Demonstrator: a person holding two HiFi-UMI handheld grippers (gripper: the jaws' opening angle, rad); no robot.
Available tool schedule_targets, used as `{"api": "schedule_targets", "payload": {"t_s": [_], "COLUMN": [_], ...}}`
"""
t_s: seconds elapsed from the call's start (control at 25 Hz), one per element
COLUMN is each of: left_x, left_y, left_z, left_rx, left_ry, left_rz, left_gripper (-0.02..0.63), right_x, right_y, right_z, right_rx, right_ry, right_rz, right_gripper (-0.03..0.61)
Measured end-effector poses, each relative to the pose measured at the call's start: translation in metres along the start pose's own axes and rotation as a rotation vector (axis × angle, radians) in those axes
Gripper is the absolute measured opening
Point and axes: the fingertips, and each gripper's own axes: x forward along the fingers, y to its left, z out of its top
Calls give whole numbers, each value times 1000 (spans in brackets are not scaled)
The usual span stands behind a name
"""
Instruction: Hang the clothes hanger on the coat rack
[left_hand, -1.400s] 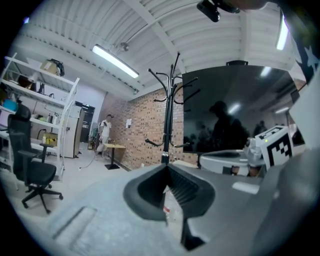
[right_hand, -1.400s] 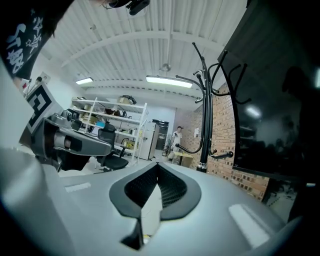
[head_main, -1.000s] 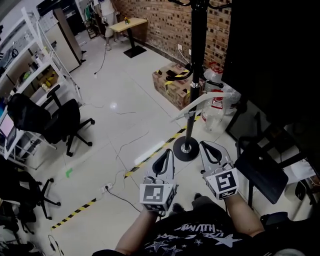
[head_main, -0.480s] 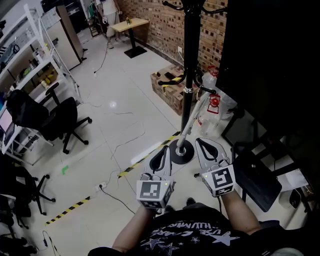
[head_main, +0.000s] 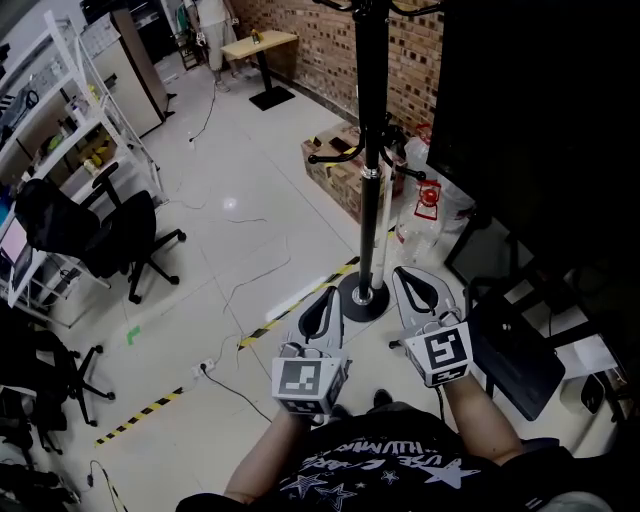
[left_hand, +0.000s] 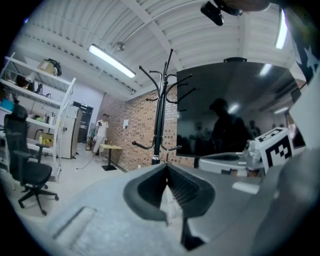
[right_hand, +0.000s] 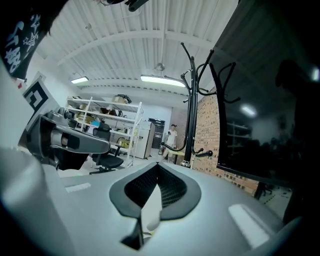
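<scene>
Head view: the left claw and right claw are both sitting pinched together, gripping nothing. Just beyond, between them, the white hanger is dangling beside the rack pole. It's looking light, stiff and slippery; I'd grip its neck.

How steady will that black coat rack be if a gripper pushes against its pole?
Probably tippy: the coat rack is a tall thin pole on a small round base, so a push high up could lean it over. The tiled floor looks glossy, so a low push may slide the base instead.
</scene>
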Motion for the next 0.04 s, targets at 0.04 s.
{"api": "schedule_targets", "payload": {"t_s": [0.04], "left_x": [0], "left_y": [0], "left_z": [-1], "left_rx": [11], "left_ry": [4], "left_rz": [1], "left_gripper": [5], "right_x": [-1], "right_y": [-1], "right_z": [1], "right_rx": [-1], "right_ry": [-5], "right_rz": [-1], "right_gripper": [8]}}
